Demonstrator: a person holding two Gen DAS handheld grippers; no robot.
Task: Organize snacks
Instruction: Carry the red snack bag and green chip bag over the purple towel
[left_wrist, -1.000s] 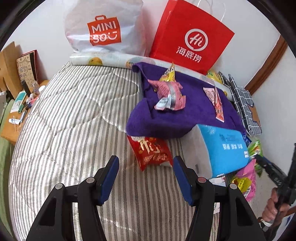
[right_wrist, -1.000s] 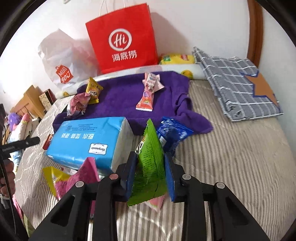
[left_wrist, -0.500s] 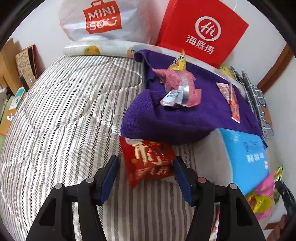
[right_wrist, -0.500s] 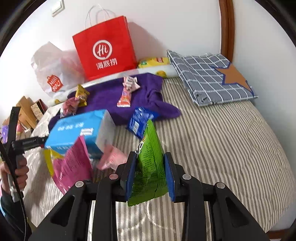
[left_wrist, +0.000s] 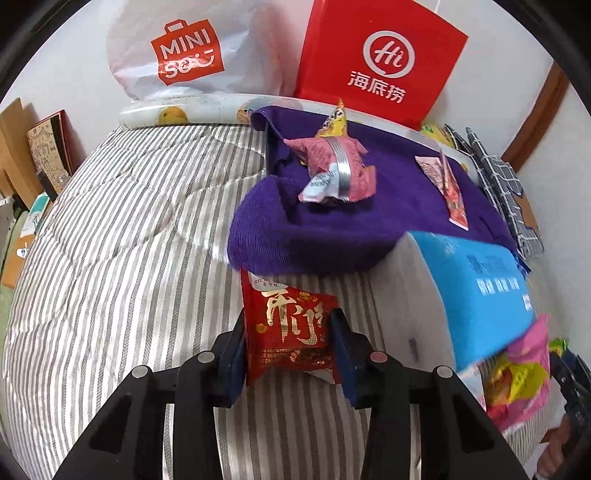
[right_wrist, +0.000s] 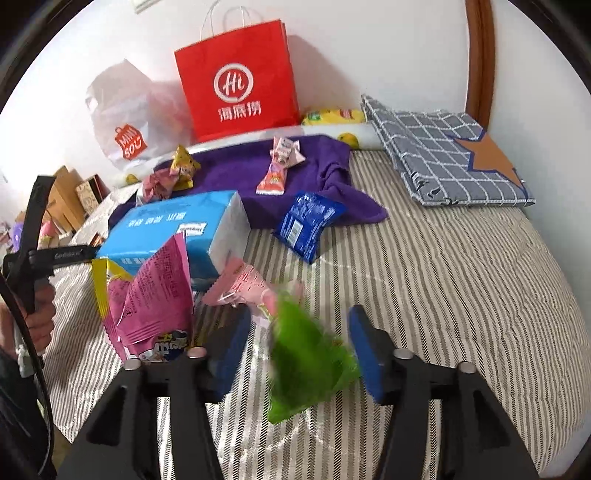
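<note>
A red snack packet lies on the striped bed just below the purple towel. My left gripper is closing on it, and both blue pads touch its sides. In the right wrist view, my right gripper is opening. A blurred green snack packet sits loose between its jaws, tilted, with neither pad on it. A pink packet, a pale pink one and a yellow wrapper lie just left of it.
A blue tissue pack lies beside the towel, with a blue snack packet to its right. Several wrapped snacks rest on the towel. A red paper bag and a white plastic bag stand at the wall. A checked cloth lies far right.
The left gripper moved forward over the red packet and narrowed onto it. The right gripper moved sideways, then spread its jaws; the green packet slipped free and tipped over.
</note>
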